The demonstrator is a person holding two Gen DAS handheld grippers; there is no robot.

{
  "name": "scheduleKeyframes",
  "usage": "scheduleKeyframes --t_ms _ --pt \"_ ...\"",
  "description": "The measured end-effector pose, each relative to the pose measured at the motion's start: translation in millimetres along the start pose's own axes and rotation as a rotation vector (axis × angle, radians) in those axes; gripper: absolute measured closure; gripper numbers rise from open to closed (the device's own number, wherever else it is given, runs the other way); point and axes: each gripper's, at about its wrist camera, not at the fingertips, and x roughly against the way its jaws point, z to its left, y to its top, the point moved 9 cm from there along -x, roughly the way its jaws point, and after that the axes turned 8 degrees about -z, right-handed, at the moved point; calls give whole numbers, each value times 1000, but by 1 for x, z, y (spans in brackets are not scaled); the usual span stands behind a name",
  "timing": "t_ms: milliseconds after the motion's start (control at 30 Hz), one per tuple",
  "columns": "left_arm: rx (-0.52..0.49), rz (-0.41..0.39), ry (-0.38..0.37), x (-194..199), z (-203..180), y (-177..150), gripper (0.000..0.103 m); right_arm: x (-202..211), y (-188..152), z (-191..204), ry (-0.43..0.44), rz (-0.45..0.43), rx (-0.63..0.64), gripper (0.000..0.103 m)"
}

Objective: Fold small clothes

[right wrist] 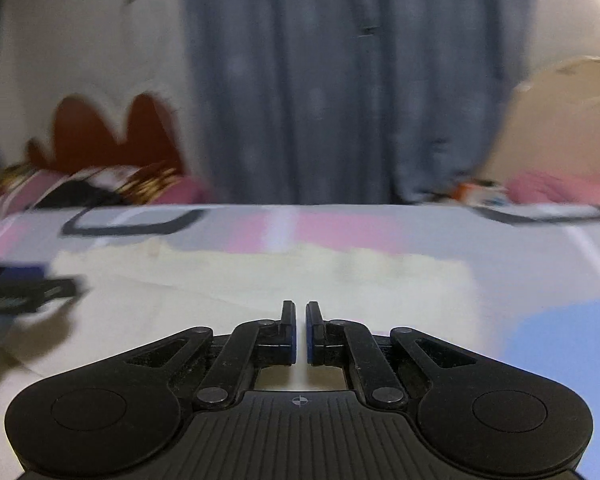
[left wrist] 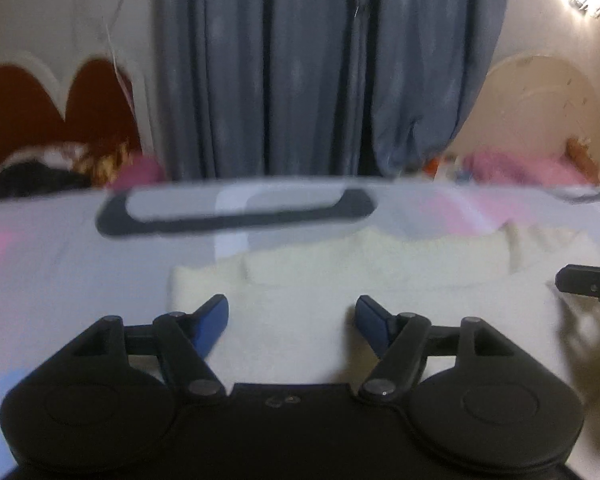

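A cream fleecy garment (left wrist: 340,280) lies flat on the patterned bed sheet, its far edge folded into a thick band. My left gripper (left wrist: 292,312) hovers over its near left part, jaws wide apart and nothing between the blue pads (left wrist: 214,318). In the right wrist view the same cream garment (right wrist: 260,280) spreads ahead of my right gripper (right wrist: 299,320), whose fingers stand almost together with only a thin gap and no cloth in it. The right gripper's tip (left wrist: 588,282) shows at the right edge of the left view; the left gripper (right wrist: 24,292) blurs at the left edge of the right view.
The sheet (left wrist: 60,248) has pink, grey and blue patches and a dark rounded outline (left wrist: 236,216). Beyond the bed hang blue-grey curtains (left wrist: 320,68). Piled pink and dark bedding (left wrist: 60,168) lies at the back left, a pink pillow (left wrist: 520,168) at the back right.
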Motion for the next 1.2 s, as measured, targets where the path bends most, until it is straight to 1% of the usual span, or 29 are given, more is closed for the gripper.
scheduleKeyframes --t_ms 33,67,100,133,167,200,233,300,367,400,433,500,533,567,633,667,700,733,767,800,833,900,967,1033,1067,1100,1133,1167,1200 --pt "19 0 -14 -6 5 -4 23 -9 -5 4 1 24 6 99" --pt "52 -5 -33 -5 10 -4 23 -20 -12 0 -23 56 16 99" --pt "50 0 -39 -3 12 -5 23 -25 -15 -6 -30 37 35 100" --pt "29 2 -24 2 11 -4 26 -28 -15 -9 -27 35 41 100" --pt "26 -13 2 10 12 -2 31 -28 -14 -9 -27 40 47 99" --pt "32 -40 16 17 9 1 33 -25 -10 -8 -39 37 49 99" --pt "43 -71 4 24 3 4 28 -21 -6 -5 -33 15 35 99" --pt "54 -86 -33 24 -15 6 26 -18 4 7 19 -23 3 99" --pt "15 -67 -69 16 -36 2 25 -27 2 30 69 -7 21 99" --pt "-16 -60 -61 12 -42 -2 24 -32 -3 40 92 18 34 99" --pt "-35 -62 -49 12 -42 -6 22 -36 -8 46 100 40 52 99" --pt "7 -58 -48 15 -29 -9 22 -36 -13 44 97 33 84 99" --pt "14 -56 -24 20 -17 -11 22 -34 -12 34 84 35 79 99" --pt "14 -57 1 22 -5 -13 21 -27 -12 19 44 29 75 99" --pt "49 -64 -1 31 16 -20 21 -10 -18 -25 -70 31 59 99" --pt "64 -71 -4 34 20 -20 21 -1 -21 -48 -120 29 28 99" --pt "67 -77 4 36 20 -18 24 7 -23 -69 -158 32 -18 99" --pt "66 -81 14 39 14 -13 29 12 -23 -80 -163 36 -62 99" --pt "64 -89 9 42 5 -8 29 16 -20 -84 -168 37 -90 99" --pt "66 -106 -17 48 -10 -3 28 20 -15 -81 -175 29 -92 99" --pt "66 -114 -37 50 -22 1 28 25 -11 -71 -150 14 -81 99" --pt "35 -110 -76 60 -52 -4 26 36 -10 -40 -70 1 -38 99" --pt "-5 -89 -75 67 -64 -19 26 43 -22 -15 -36 27 40 99" --pt "-35 -60 -32 72 -51 -38 27 48 -36 -15 -37 66 69 99" --pt "-40 -57 -1 74 -39 -46 26 51 -40 -27 -84 75 78 99" --pt "-19 -60 9 77 -26 -50 26 55 -42 -43 -132 73 67 99" --pt "23 -53 13 79 -17 -50 26 59 -42 -59 -163 70 33 99" --pt "50 -47 14 79 -12 -49 26 61 -39 -69 -173 69 -10 99" --pt "48 -42 18 77 -14 -47 27 61 -39 -72 -171 76 -37 99"
